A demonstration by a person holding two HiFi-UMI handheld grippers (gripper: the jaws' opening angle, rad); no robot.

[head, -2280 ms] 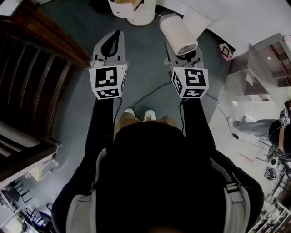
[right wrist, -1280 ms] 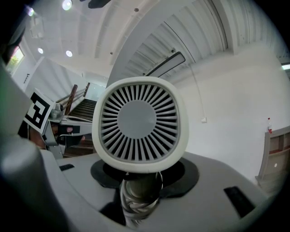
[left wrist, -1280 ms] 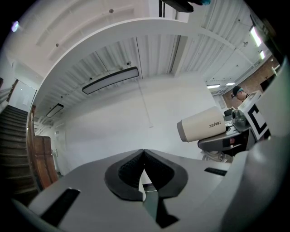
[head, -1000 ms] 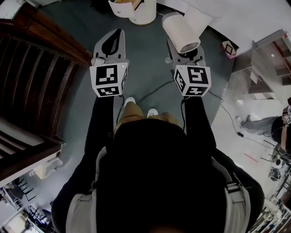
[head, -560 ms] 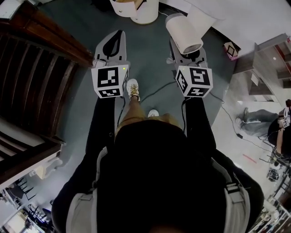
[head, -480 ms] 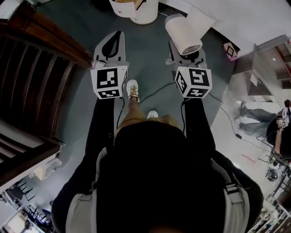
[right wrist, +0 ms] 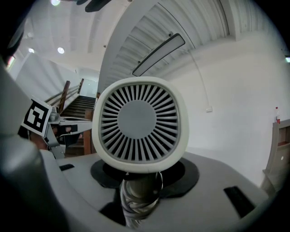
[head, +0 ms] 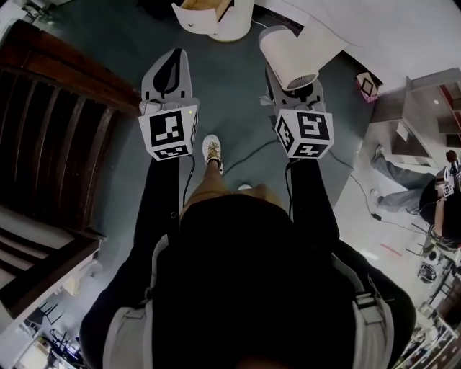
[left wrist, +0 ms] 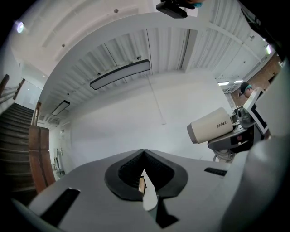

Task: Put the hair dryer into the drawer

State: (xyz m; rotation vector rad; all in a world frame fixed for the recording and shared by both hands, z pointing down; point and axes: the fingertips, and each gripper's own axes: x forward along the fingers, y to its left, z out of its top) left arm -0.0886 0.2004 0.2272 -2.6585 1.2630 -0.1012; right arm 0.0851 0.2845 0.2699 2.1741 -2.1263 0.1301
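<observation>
Still, I walked on: the right hand-held gripper (right wrist: 141, 181) kept pinching the hair dryer (right wrist: 139, 124) at one o'clock, the left hand-held gripper (left wrist: 144, 156) pressed together, empty; no drawer showed yet.

The hair dryer (right wrist: 139, 124) handle sits largely hidden inside the right gripper (right wrist: 141, 181); the far white unit (head: 216, 21) is cut off by the picture's edge.

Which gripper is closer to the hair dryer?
Right. The right gripper is clamped on the handle of the hair dryer; the left gripper is off to its side, shut, touching nothing.
</observation>
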